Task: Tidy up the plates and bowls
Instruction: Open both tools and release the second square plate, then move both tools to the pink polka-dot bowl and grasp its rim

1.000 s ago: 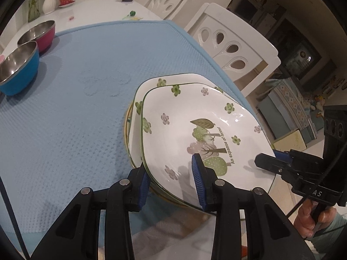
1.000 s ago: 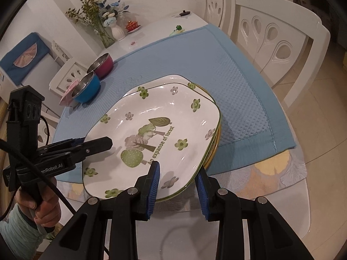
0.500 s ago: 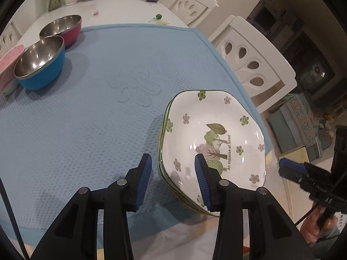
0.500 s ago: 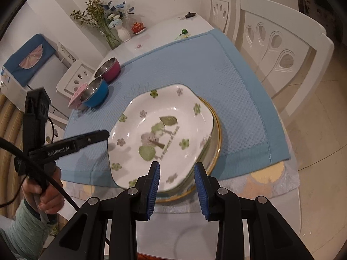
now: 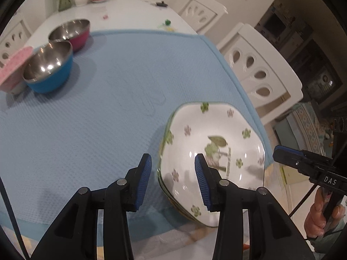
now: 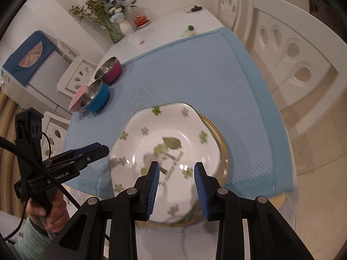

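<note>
Your biggest risk is the plate stack (image 6: 164, 151) itself: it sits at the near corner of the blue mat (image 5: 91, 112), and in the right wrist view its near rim seems to reach past the mat's edge toward the table's edge, so a careless nudge from either gripper could push it off. The top plate (image 5: 214, 158) also looks slightly turned against the yellow-rimmed one (image 6: 219, 138) under it, so it may rock or slide if you bump its rim. Your left gripper (image 5: 172, 179) has its jaws apart and empty, one finger over the mat and the other over the top plate's left part; whether it hovers or touches, I cannot tell. Your right gripper (image 6: 176, 186) is likewise spread and holds nothing, above the plate's near half. If you swing toward the bowls, mind the cables and the other gripper so nothing catches the stack. The top plate is white, glossy, squarish with rounded corners, printed with green and grey flowers, trees and a line of text; the glaze will be slippery between the pads. The blue bowl (image 5: 48, 71) and the red bowl (image 5: 71, 33), both steel inside, stand touching or nearly so at the mat's far left, well apart from the plates, with a pink bowl (image 5: 13, 73) just beside the blue one.
</note>
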`<state>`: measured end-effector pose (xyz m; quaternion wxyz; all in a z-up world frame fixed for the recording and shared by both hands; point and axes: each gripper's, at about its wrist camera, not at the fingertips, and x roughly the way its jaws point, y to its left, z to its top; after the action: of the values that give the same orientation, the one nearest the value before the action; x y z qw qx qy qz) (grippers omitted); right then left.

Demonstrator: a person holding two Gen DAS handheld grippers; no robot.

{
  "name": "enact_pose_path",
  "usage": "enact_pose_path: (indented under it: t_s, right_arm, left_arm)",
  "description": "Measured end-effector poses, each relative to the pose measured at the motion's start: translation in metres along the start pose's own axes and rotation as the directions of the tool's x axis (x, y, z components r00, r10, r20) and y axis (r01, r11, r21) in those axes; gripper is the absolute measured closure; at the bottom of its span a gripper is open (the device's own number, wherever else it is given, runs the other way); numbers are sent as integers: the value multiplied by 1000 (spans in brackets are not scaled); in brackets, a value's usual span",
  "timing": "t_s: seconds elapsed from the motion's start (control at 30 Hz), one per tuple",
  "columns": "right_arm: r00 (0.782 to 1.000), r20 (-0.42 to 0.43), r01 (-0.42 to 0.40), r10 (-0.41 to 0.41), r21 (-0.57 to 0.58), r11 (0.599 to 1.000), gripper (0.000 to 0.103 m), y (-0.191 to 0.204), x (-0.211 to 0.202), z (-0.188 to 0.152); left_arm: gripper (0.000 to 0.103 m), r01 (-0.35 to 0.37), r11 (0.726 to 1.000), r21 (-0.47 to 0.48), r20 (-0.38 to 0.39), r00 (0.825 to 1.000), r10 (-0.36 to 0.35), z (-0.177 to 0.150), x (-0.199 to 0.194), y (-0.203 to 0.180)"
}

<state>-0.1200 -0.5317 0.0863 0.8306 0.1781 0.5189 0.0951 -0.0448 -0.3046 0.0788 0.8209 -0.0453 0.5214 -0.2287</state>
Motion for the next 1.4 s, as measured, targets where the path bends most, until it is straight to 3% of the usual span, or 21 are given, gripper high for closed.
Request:
enact_pose_path:
  t_s: [0.07, 0.23, 0.57, 0.8, 0.97, 1.17, 1.27, 1.4]
  right_arm:
    - [1000, -5, -14, 14, -25, 1000, 70, 7, 3, 11]
    - [998, 4, -66, 67, -89, 994, 52, 23, 7, 35]
    - [973, -48, -228, 224, -113, 967, 52, 37, 24, 82]
    - [947, -31, -320, 318, -57, 946, 51, 55, 30, 102]
    - [948, -19, -319, 319, -105, 942, 51, 96, 35, 112]
    - [966, 49, -235, 254, -247, 940, 51, 182, 41, 123]
    - [970, 40, -216, 239, -304, 928, 51, 235, 64, 134]
    - [972, 10, -221, 235, -297, 929, 51, 293, 105, 144]
  left_arm:
    - [65, -7, 1000, -13, 22, 1000, 7, 6, -6, 1]
    - [64, -37, 998, -55, 80, 996, 41, 24, -21, 6]
    - [64, -152, 976, -155, 196, 964, 181, 39, -76, 24]
    - [64, -204, 953, -223, 275, 925, 263, 44, -119, 59]
    - [59, -219, 940, -260, 301, 907, 295, 52, -141, 103]
    - [58, -217, 929, -298, 331, 890, 314, 62, -166, 177]
    - [54, -205, 925, -319, 343, 885, 315, 67, -176, 219]
    - [47, -165, 929, -331, 357, 890, 285, 82, -180, 286]
